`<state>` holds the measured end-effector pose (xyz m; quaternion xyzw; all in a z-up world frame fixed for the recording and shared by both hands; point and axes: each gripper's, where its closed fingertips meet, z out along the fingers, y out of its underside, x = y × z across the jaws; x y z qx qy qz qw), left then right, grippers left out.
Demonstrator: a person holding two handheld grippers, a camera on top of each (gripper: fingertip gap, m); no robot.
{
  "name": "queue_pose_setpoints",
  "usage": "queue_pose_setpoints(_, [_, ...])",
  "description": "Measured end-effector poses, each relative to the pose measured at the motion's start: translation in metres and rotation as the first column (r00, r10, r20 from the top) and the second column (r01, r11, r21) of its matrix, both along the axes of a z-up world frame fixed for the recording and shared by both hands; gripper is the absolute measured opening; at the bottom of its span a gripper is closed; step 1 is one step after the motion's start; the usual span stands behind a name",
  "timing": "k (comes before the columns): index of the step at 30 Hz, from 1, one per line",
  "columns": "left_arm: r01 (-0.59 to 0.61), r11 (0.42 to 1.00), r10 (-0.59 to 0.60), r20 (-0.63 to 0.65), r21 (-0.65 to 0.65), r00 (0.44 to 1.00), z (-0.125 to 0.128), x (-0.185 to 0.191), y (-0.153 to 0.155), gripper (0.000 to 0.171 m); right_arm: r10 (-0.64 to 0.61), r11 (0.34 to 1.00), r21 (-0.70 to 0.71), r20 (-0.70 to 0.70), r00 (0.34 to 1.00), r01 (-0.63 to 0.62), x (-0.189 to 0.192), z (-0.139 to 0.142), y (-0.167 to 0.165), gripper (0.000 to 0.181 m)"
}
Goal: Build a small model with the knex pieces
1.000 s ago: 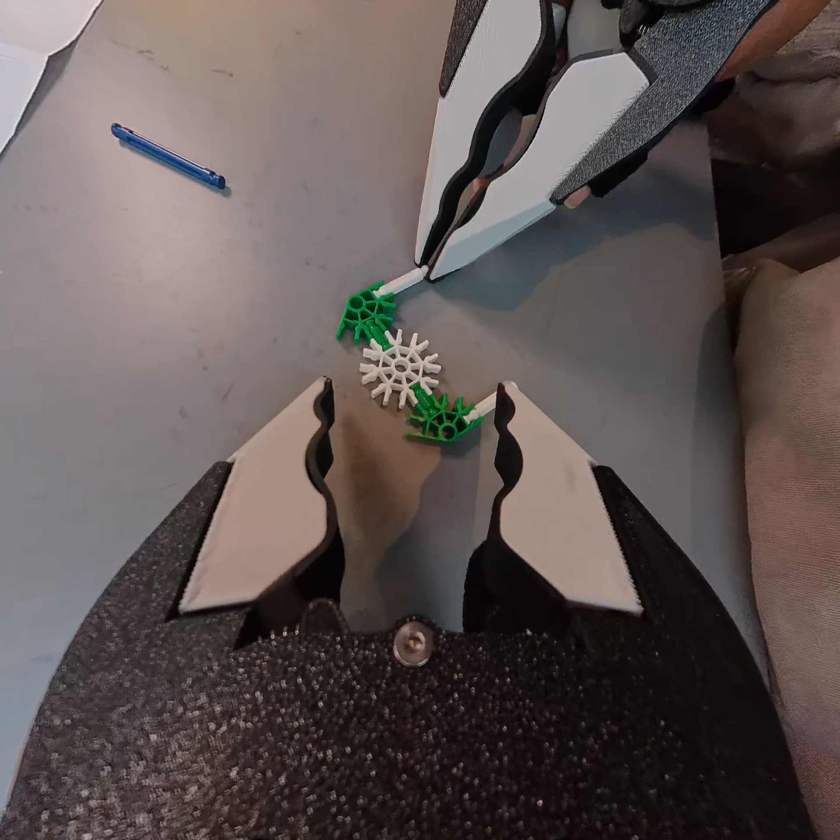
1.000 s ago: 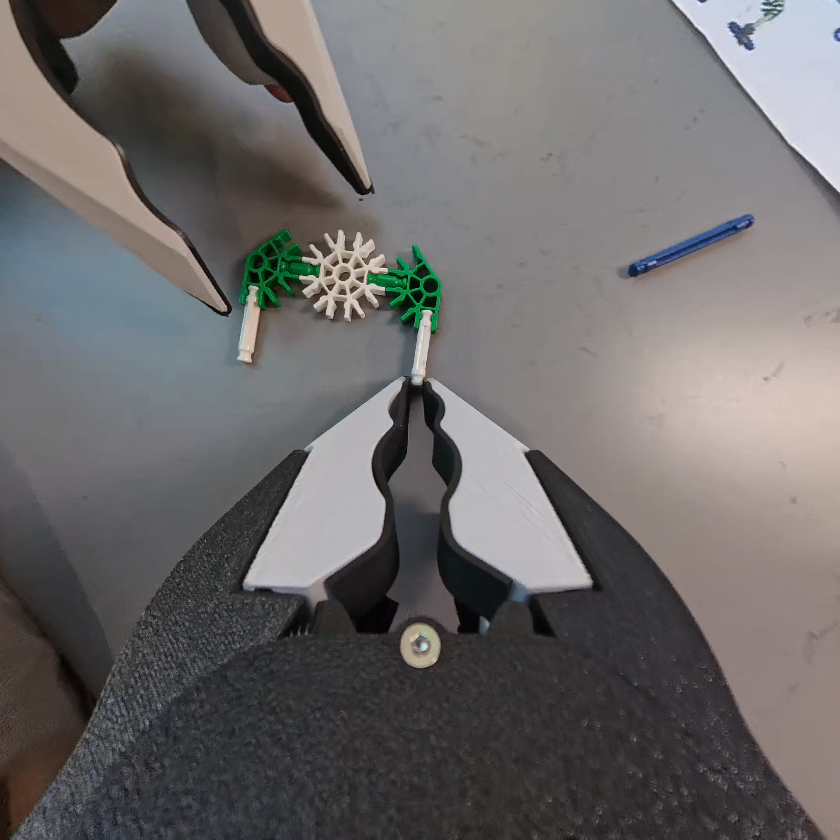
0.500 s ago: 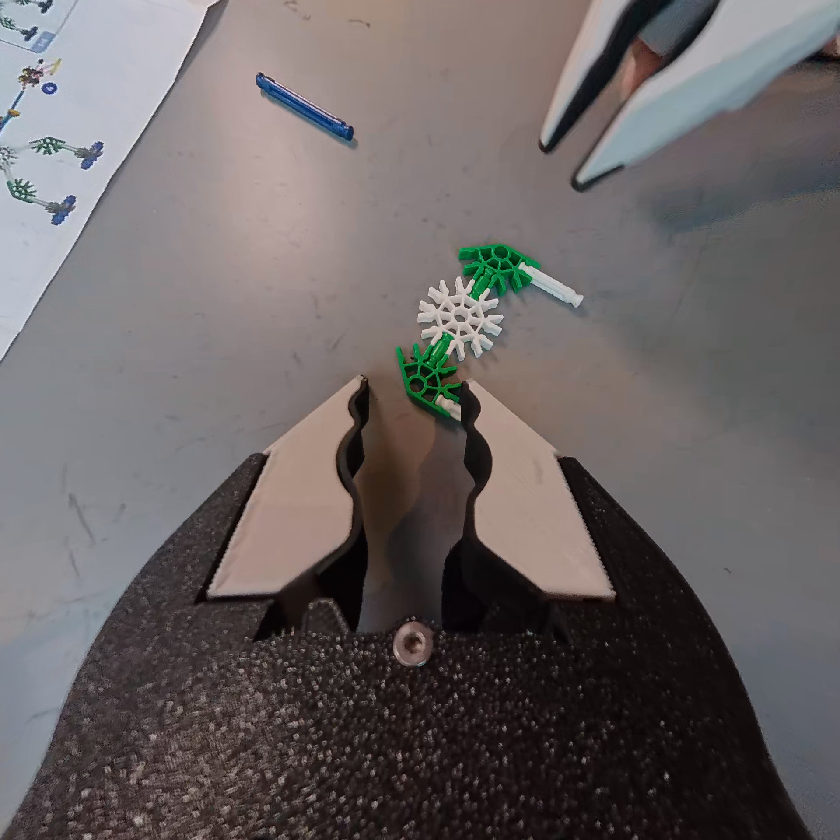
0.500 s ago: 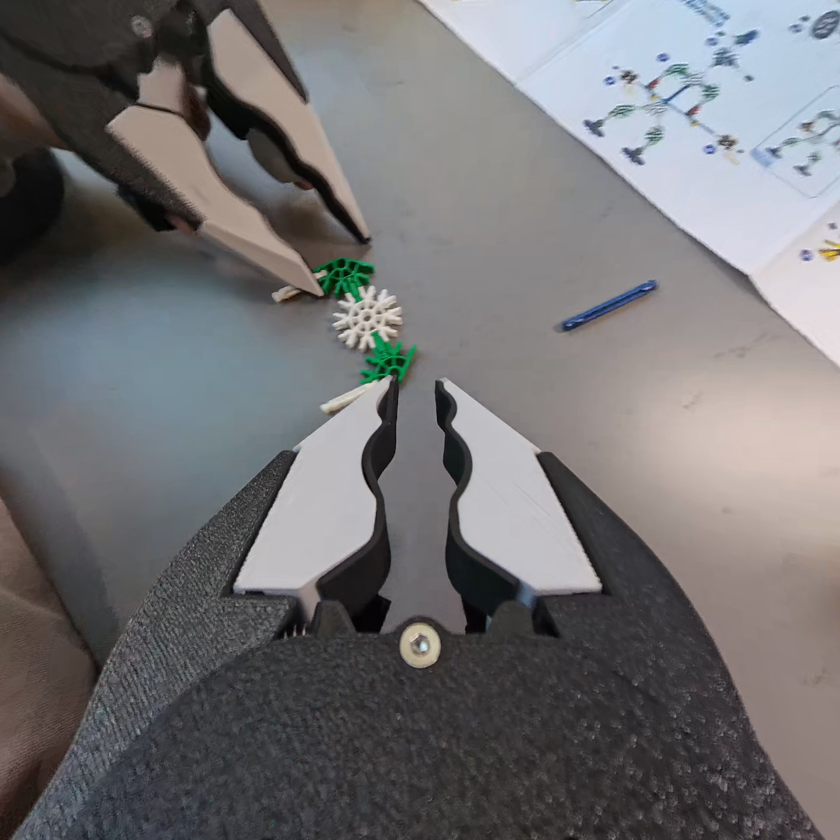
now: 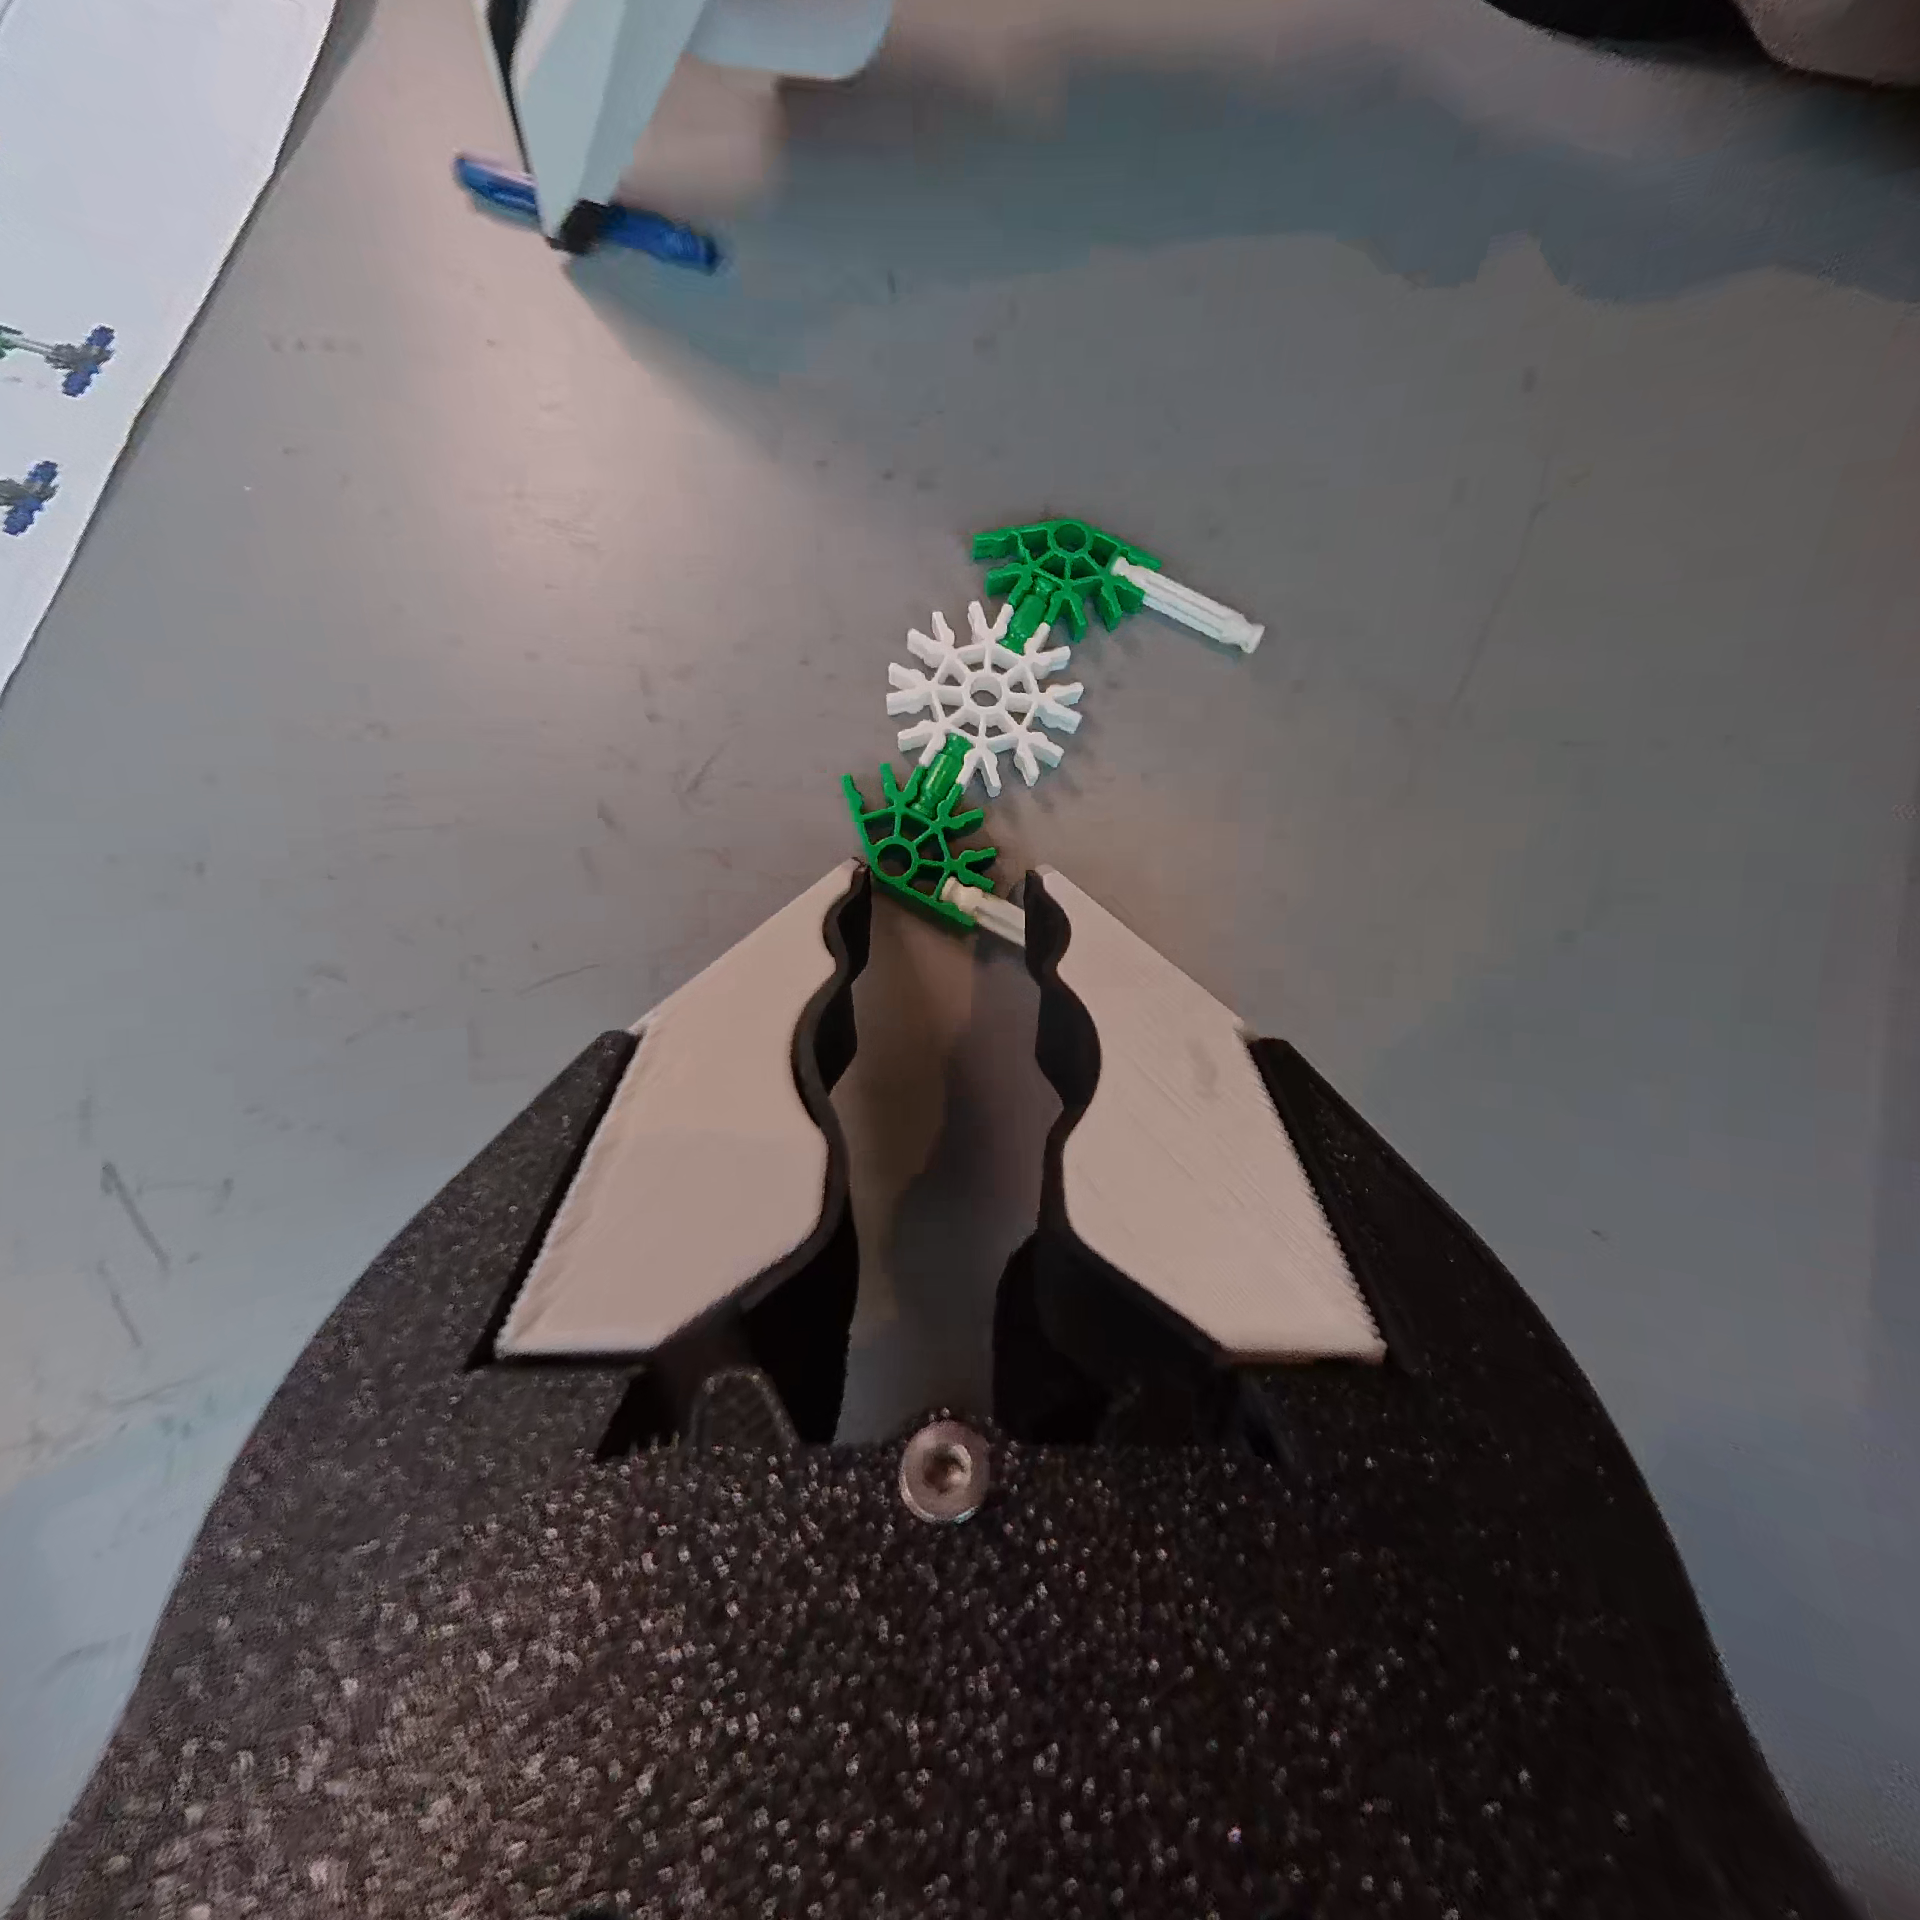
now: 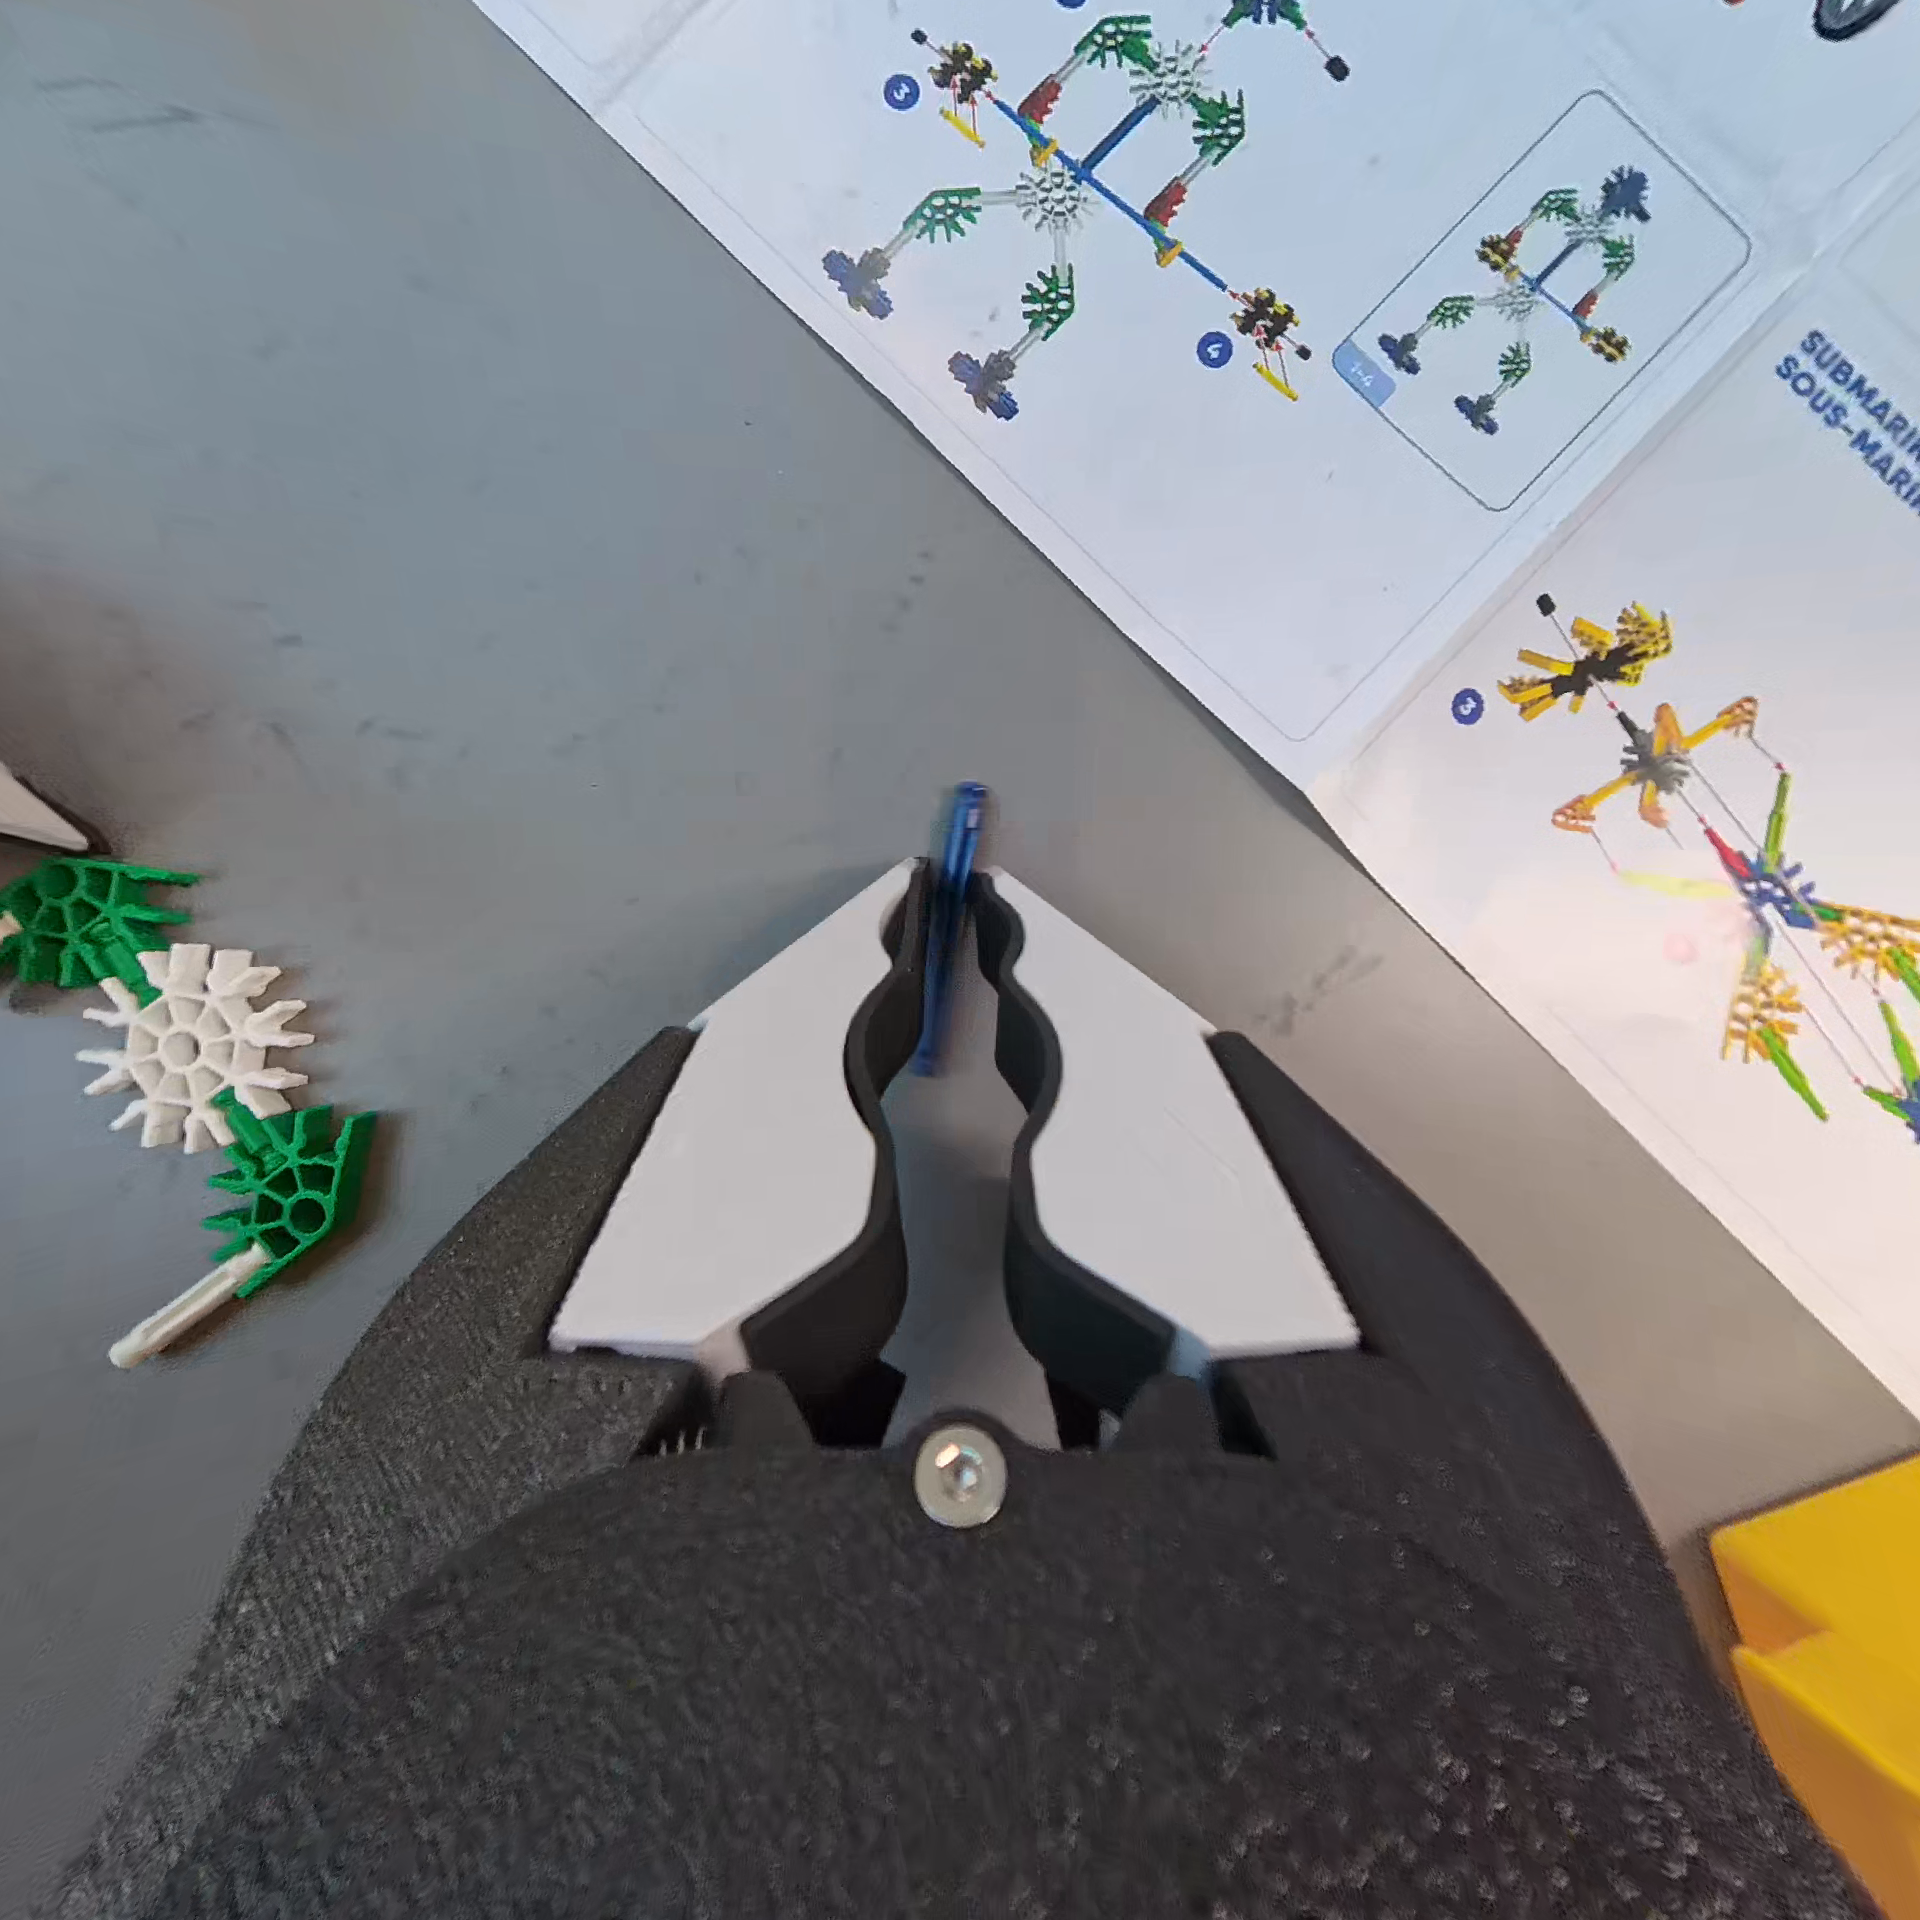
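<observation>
Looking along my left hand-held gripper (image 5: 943,883), I see its two fingers standing apart and low over the grey worktop (image 5: 468,675), with the near end of a small toy assembly (image 5: 1003,707) lying at the tips. That assembly is a white snowflake-shaped connector (image 5: 985,694) joined by short green rods to a green fan-shaped connector on either side; the nearer green connector (image 5: 912,854) sits just between the fingertips, its short white rod (image 5: 987,914) running in behind the right-side finger (image 5: 1132,1049), though I cannot tell whether the plastic actually touches it. The farther green connector (image 5: 1060,571) carries another white rod (image 5: 1195,613) pointing away to the right. My right hand-held gripper (image 6: 951,873) has its fingers drawn in on a thin blue rod (image 6: 951,914), which runs lengthwise through the narrow gap and pokes out past the tips; it looks pinched there. In the left wrist view the same blue rod lies blurred at the top beneath the right gripper's pale finger. A printed instruction sheet (image 6: 1351,364) covers the worktop ahead and to the right of it, and a yellow box corner (image 6: 1829,1662) shows at the lower right.
</observation>
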<state>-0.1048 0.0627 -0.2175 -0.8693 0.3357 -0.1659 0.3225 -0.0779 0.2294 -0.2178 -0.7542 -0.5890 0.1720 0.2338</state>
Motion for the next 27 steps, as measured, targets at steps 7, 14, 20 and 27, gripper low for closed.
queue_pose_setpoints(7, [0.303, 0.944, -0.274, 0.204, -0.127, 0.940, 0.011, 0.047, -0.052, 0.029, 0.171, 0.985, 0.030, -0.101, 0.980, -0.169, 0.001, 0.030, -0.034, 0.003])
queue_pose_setpoints(14, [0.410, 0.905, -0.383, 0.202, -0.115, 0.901, 0.011, 0.070, -0.070, 0.030, 0.253, 0.957, -0.103, -0.164, 0.953, -0.272, 0.043, 0.048, -0.132, 0.003])
queue_pose_setpoints(20, [0.390, 0.913, -0.360, 0.212, -0.123, 0.909, 0.011, 0.065, -0.066, 0.030, 0.360, 0.886, -0.269, -0.112, 0.926, -0.377, 0.081, 0.028, -0.221, 0.004])
queue_pose_setpoints(27, [0.385, 0.913, -0.354, 0.207, -0.136, 0.912, 0.006, 0.066, -0.065, 0.030, 0.273, 0.936, -0.224, -0.025, 0.962, -0.272, 0.088, 0.005, -0.210, 0.003])
